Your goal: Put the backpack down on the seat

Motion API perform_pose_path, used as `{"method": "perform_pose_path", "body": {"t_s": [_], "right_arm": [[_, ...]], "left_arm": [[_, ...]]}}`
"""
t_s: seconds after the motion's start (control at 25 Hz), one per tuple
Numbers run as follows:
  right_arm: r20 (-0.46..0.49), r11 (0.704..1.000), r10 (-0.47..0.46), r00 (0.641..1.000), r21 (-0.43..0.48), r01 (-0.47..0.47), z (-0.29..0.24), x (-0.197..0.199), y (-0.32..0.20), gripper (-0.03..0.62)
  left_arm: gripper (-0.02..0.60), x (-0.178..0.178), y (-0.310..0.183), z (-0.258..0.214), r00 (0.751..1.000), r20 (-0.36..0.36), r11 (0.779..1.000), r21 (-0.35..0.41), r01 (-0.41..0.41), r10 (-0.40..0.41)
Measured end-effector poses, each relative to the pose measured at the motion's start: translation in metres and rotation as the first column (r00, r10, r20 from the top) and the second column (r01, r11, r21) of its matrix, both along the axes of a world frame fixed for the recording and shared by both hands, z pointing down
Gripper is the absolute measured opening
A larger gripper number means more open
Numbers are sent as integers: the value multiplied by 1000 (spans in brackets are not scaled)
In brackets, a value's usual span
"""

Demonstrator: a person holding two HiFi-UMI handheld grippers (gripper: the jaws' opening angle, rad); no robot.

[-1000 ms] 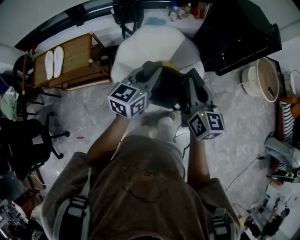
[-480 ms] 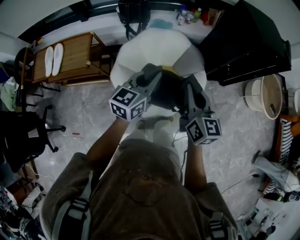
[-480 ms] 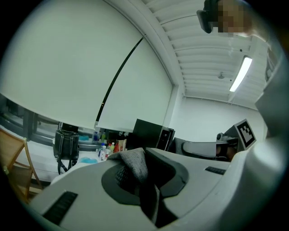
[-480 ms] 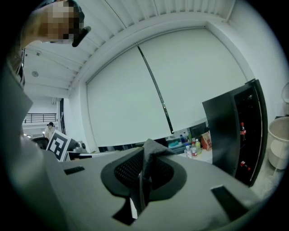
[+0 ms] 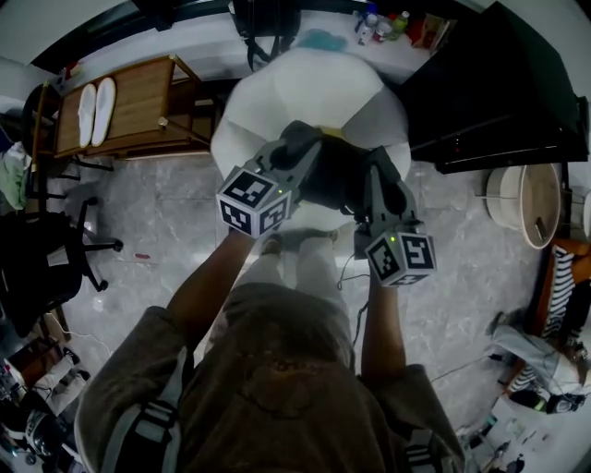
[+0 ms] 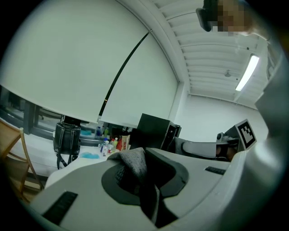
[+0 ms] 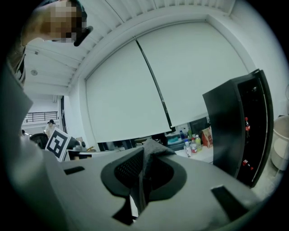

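While both arms reach fwd over the near edge of the seat (image 5: 305,78), the left gripper (image 5: 297,139) and right gripper (image 5: 377,166) each pinch a fold of grey fabric (image 6: 133,163). Both sets of jaws are nearly closed, w/ cloth bunched btwn the pads in each gripper view.

The backpack (image 5: 334,180), dark grey, hangs btwn the two grippers above the seat's near half. Whether its base touches the cushion can't be told from overhead.

Step in hand: prob. the set-down itself, not yet done. Next move calls for bringing both grippers down together, kept even, till the base bears on the cushion. It should land toward the seat's middle so it won't slump off the near edge; then both jaws let go.

Pack is held by its top, so its long axis prob. runs top to bottom, approx vertical, base toward the seat. Its broad span lies across the seat, gripper to gripper. Which face points at the person: can't tell.

Left of the seat is a wooden rack (image 5: 138,102), right of it a black cabinet (image 5: 499,83), and beyond it bottles (image 5: 383,23) on a ledge.
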State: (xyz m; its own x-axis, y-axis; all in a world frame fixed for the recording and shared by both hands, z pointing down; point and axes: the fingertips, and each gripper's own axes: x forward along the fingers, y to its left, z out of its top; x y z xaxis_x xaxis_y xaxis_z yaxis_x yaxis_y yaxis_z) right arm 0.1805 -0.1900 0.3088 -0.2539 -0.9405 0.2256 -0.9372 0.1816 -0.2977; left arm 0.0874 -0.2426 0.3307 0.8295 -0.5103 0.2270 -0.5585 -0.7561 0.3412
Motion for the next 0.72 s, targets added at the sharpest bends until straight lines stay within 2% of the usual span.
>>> {"method": "perform_pose_path", "body": {"t_s": [0.72], "right_arm": [[1, 997, -22, 1000, -78, 22, 100, 20, -51, 28]], "left_arm": [[34, 22, -48, 97, 998, 65, 999, -45, -19, 22]]}}
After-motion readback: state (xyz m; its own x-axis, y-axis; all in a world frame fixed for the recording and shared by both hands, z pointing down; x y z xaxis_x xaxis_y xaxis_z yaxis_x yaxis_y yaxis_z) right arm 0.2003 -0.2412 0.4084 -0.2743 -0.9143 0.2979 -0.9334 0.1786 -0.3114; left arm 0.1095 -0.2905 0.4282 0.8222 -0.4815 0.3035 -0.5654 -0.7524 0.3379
